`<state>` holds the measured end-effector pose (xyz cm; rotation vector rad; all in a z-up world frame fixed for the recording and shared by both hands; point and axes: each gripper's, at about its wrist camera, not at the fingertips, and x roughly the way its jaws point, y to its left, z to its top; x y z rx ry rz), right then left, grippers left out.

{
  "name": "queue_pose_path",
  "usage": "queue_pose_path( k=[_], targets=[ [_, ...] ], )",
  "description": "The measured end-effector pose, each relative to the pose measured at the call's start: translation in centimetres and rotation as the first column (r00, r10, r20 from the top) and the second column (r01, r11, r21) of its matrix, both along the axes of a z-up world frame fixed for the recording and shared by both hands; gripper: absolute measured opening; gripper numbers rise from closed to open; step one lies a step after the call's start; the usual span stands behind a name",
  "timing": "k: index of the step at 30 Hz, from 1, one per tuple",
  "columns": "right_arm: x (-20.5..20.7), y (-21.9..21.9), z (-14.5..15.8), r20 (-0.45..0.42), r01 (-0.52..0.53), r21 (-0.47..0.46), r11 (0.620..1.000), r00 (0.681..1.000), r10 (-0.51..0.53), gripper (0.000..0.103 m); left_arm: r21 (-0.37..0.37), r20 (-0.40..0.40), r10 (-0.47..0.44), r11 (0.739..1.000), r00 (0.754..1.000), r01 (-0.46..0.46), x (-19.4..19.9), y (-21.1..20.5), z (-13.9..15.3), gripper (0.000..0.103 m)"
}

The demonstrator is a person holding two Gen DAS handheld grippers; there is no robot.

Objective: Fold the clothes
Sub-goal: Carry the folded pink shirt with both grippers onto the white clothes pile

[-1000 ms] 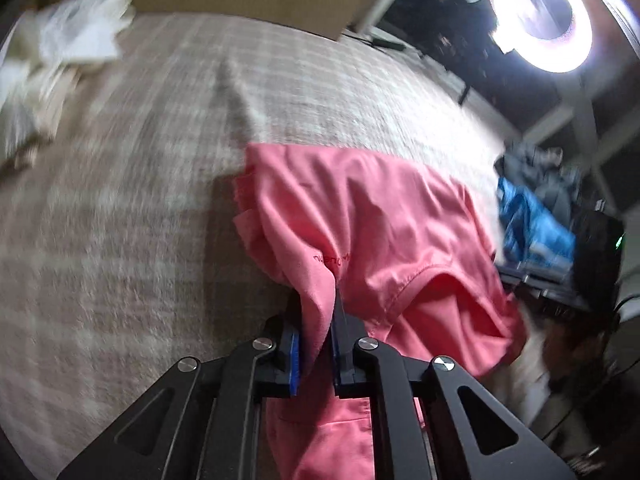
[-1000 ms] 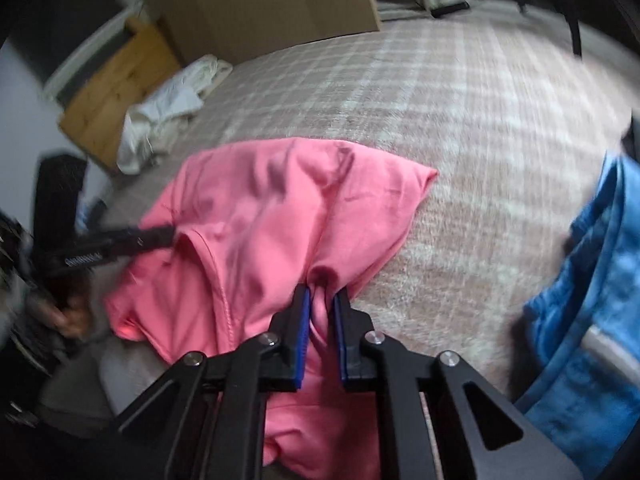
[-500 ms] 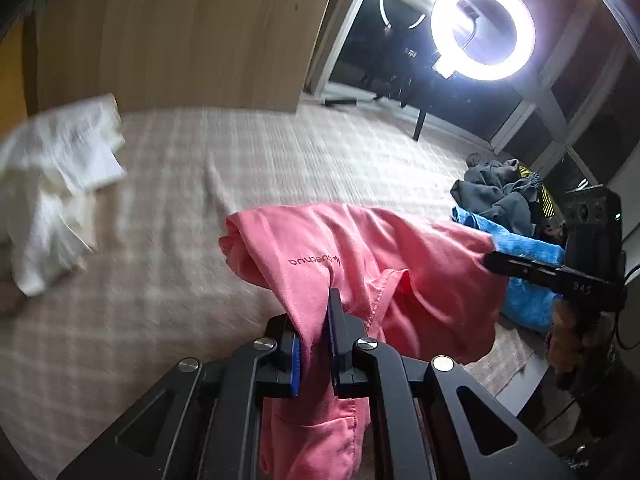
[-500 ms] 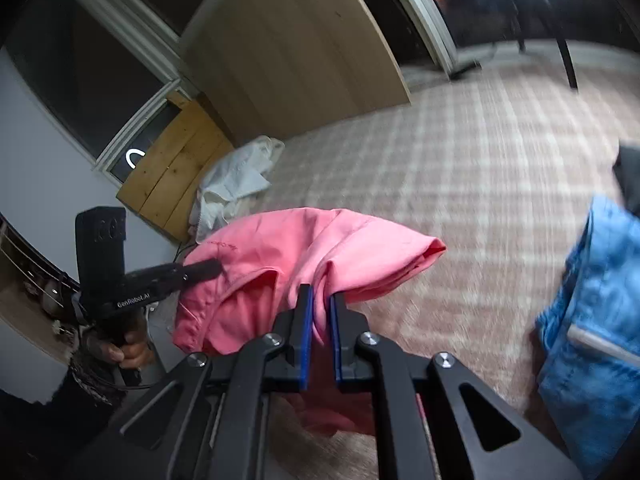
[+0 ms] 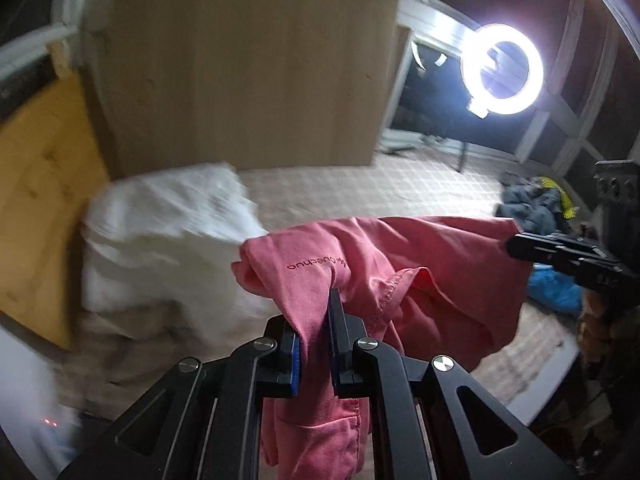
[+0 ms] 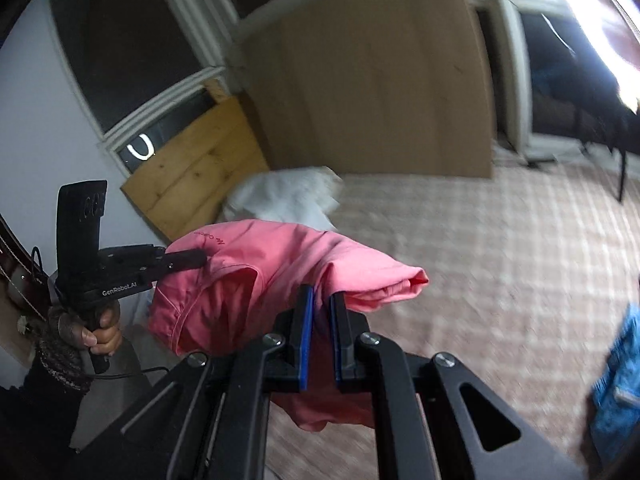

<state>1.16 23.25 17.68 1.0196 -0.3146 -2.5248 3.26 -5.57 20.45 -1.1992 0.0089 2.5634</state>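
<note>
A pink shirt (image 5: 420, 264) hangs in the air above the checked bed cover (image 5: 400, 184), stretched between both grippers. My left gripper (image 5: 316, 316) is shut on one shoulder of it, next to small dark lettering. My right gripper (image 6: 322, 312) is shut on the other shoulder of the pink shirt (image 6: 280, 264). The right gripper also shows at the right of the left wrist view (image 5: 520, 246). The left gripper shows at the left of the right wrist view (image 6: 196, 258), held by a hand. The shirt's lower part hangs below the jaws.
A white garment pile (image 5: 168, 240) lies at the bed's far left, also in the right wrist view (image 6: 288, 196). Blue clothes (image 5: 554, 290) and dark grey clothes (image 5: 532, 204) lie at the right. A ring light (image 5: 502, 70) and a cardboard panel (image 5: 248, 68) stand behind the bed.
Both grippers have lifted the pink shirt off the bed and raised it; the views now tilt up toward the wall and ring light.
</note>
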Motion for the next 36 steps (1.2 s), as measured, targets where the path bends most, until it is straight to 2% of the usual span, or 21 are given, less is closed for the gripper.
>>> queue_pose_path(
  k=[4,7,13,19,26,28,30,31,32,35,36],
  targets=[
    [-4.1,-2.9,1.0,-0.063,-0.02,0.034,0.999,0.998,0.022,0.008,-0.083,-0.077,0.034,0.996,0.996,-0.04,-0.9,-4.2,2.8,0.01],
    [-7.7,-3.3,0.9,-0.094,-0.03,0.055,0.998,0.995,0.035,0.008,-0.134,-0.122,0.053,0.989,0.991,-0.069,-1.7,-6.9,4.3,0.01],
    [-12.4,-7.7,2.1,-0.124,-0.045,0.086,0.995,0.991,0.055,0.008,-0.171,-0.161,0.089,0.978,0.983,-0.116,-4.8,-11.3,5.6,0.01],
    [-16.1,-11.3,2.1,-0.132,-0.056,0.096,0.994,0.989,0.068,0.008,-0.188,-0.173,0.118,0.971,0.978,-0.151,-8.4,-14.0,5.5,0.01],
    [-21.4,-11.9,0.2,-0.095,-0.065,0.087,0.994,0.993,0.073,0.008,-0.221,-0.138,0.114,0.965,0.984,-0.142,-12.5,-15.4,3.9,0.01],
    [-22.7,-11.9,-0.5,-0.082,-0.074,0.071,0.995,0.993,0.079,0.008,-0.247,-0.101,0.127,0.957,0.987,-0.149,-13.5,-15.9,2.3,0.011],
    [-24.2,-12.1,-2.4,-0.052,-0.084,0.077,0.993,0.995,0.089,0.008,-0.278,-0.047,0.157,0.946,0.986,-0.164,-14.3,-16.6,0.0,0.023],
    [-25.0,-12.4,-3.7,-0.021,-0.099,0.089,0.991,0.995,0.101,0.011,-0.294,-0.02,0.173,0.941,0.985,-0.171,-14.7,-16.9,-1.2,0.026],
    [-26.0,-12.7,-5.6,0.048,-0.134,0.112,0.985,0.99,0.129,0.017,-0.309,0.007,0.188,0.934,0.982,-0.177,-15.2,-17.3,-2.3,0.026],
    [-27.4,-12.5,-10.2,0.287,-0.203,0.162,0.966,0.946,0.151,0.017,-0.357,0.085,0.237,0.914,0.968,-0.193,-16.4,-18.3,-5.8,0.026],
    [-27.0,-11.6,-10.2,0.275,-0.219,0.12,0.968,0.944,0.18,0.017,-0.367,0.104,0.252,0.909,0.962,-0.198,-16.8,-18.7,-6.7,0.026]
  ],
)
